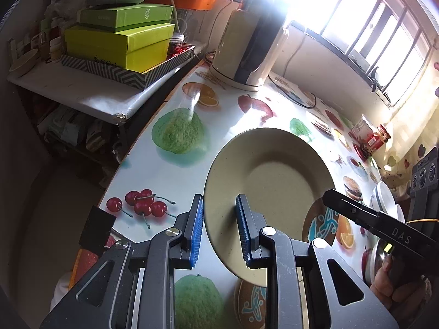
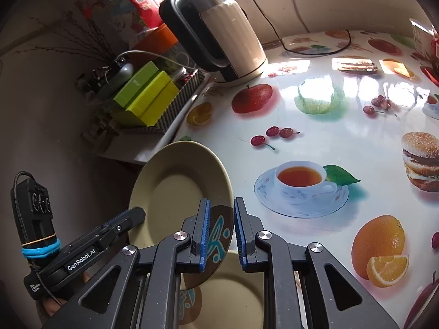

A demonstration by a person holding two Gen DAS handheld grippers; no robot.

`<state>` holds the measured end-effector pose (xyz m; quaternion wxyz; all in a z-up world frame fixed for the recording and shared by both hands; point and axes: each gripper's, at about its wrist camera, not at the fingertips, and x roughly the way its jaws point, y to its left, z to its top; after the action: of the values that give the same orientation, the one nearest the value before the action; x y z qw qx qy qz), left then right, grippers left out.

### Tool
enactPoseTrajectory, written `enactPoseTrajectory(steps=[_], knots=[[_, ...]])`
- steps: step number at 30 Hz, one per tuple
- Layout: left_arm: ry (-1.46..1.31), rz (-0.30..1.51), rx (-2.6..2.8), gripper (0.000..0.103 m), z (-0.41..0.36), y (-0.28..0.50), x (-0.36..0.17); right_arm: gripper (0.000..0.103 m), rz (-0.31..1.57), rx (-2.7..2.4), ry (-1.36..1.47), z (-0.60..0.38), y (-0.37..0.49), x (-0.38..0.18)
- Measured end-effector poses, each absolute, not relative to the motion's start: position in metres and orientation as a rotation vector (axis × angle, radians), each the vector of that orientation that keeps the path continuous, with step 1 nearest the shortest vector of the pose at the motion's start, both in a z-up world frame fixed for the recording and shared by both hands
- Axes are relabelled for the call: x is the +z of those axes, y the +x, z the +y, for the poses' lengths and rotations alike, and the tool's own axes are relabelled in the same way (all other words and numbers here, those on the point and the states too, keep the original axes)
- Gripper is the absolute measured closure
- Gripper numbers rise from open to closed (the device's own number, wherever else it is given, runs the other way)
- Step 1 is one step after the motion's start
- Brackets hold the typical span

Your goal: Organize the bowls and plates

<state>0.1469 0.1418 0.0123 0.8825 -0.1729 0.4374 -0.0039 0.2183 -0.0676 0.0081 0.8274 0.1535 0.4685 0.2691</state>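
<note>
left wrist view: the left hand-held gripper pinches the beige plate's near rim, tilted above the surface; the right hand-held gripper pinches a brown patterned plate just beside it.

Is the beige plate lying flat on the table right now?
No, the beige plate is tilted, its rim between the left tongs, clear of the table.
</note>
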Motion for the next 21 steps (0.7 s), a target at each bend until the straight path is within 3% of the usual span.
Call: enactPoseTrajectory(steps=[21], knots=[[-0.348,0.944,-0.043,0.078,0.108,0.105,0.003,0.086,0.997,0.541,0.362,-0.105,0.162,0.003]])
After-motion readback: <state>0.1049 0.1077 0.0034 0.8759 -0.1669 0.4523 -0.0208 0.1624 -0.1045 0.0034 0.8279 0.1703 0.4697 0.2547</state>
